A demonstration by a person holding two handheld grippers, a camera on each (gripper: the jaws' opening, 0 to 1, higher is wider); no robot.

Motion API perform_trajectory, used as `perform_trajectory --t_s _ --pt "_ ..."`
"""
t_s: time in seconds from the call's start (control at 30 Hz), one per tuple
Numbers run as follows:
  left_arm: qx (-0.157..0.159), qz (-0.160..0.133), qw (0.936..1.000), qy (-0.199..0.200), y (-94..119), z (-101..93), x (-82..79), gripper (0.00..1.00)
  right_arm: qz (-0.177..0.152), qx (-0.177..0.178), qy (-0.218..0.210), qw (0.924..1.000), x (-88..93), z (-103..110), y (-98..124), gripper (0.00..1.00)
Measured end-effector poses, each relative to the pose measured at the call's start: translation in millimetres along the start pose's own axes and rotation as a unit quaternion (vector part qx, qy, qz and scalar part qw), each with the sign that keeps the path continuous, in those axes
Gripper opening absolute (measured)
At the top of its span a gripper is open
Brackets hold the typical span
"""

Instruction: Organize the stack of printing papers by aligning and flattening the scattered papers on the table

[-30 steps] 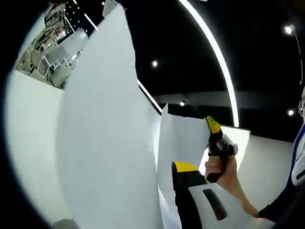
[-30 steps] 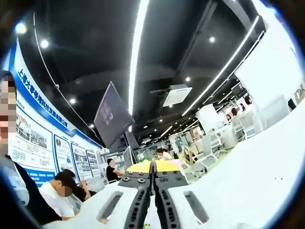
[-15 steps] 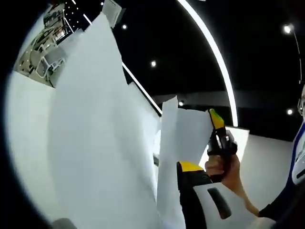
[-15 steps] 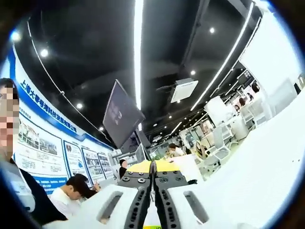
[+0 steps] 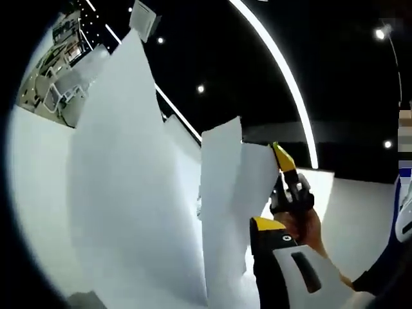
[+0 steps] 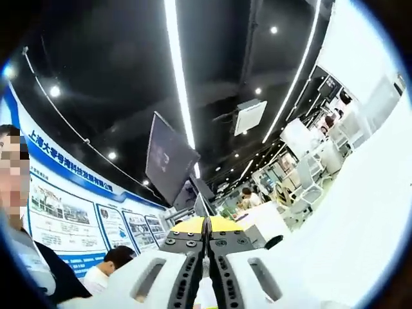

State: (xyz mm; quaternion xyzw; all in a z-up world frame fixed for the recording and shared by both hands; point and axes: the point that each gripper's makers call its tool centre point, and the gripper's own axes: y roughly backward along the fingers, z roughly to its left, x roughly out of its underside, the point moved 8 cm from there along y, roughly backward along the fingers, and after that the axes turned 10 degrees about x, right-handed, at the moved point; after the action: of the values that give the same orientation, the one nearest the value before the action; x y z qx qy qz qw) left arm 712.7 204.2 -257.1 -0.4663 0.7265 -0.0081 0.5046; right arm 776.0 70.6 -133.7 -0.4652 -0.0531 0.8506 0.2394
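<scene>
Showing jaws pressed together, the right gripper [image 6: 207, 233] points toward a dark ceiling with strip lights [image 6: 177, 77]; whether paper lies between them cannot be told. Left of it, a blue-edged wall poster [image 6: 64, 206] bears small illegible writing. The left gripper [image 5: 267, 226] has one jaw visible against upright white papers [image 5: 129, 193], its opening undeterminable. A white table [image 5: 360, 206] lies beyond.

The left gripper view sat low and close against upright white paper [image 5: 129, 193], tilted up toward a dark ceiling with a long light strip [image 5: 283, 84]; the right gripper [image 5: 286, 177] came in from its right, in a hand [image 5: 302, 222]. The right gripper view looked steeply up past its own closed jaws at that ceiling, a hanging screen [image 6: 168, 158] and distant desks.
</scene>
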Motion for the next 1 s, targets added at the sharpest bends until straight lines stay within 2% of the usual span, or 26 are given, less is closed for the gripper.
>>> perform_trajectory --t_s 0.13,0.33,0.57,0.7,1.0 --pt "0.001 0.008 0.9999 -0.013 -1.6 0.0 0.8 0.44 0.004 -0.001 -0.003 1.0 6.0 2.3 -3.5 0.0" --pt "0.004 0.015 0.9997 -0.021 -2.3 0.6 1.0 0.44 -0.001 -0.021 -0.038 0.9991 6.9 7.8 -5.5 0.0" --pt "-0.005 0.021 0.9994 -0.027 -1.1 4.6 1.0 0.34 -0.005 -0.021 -0.055 0.9983 5.5 5.6 -4.5 0.0" --pt "-0.006 0.022 0.9991 -0.034 -1.3 4.7 0.8 0.33 -0.005 -0.017 -0.069 0.9975 6.8 -0.1 -5.5 0.0" --pt "-0.007 0.02 0.9992 -0.033 -1.3 5.6 0.9 0.32 -0.002 -0.02 -0.081 0.9965 10.0 2.2 -6.1 0.0"
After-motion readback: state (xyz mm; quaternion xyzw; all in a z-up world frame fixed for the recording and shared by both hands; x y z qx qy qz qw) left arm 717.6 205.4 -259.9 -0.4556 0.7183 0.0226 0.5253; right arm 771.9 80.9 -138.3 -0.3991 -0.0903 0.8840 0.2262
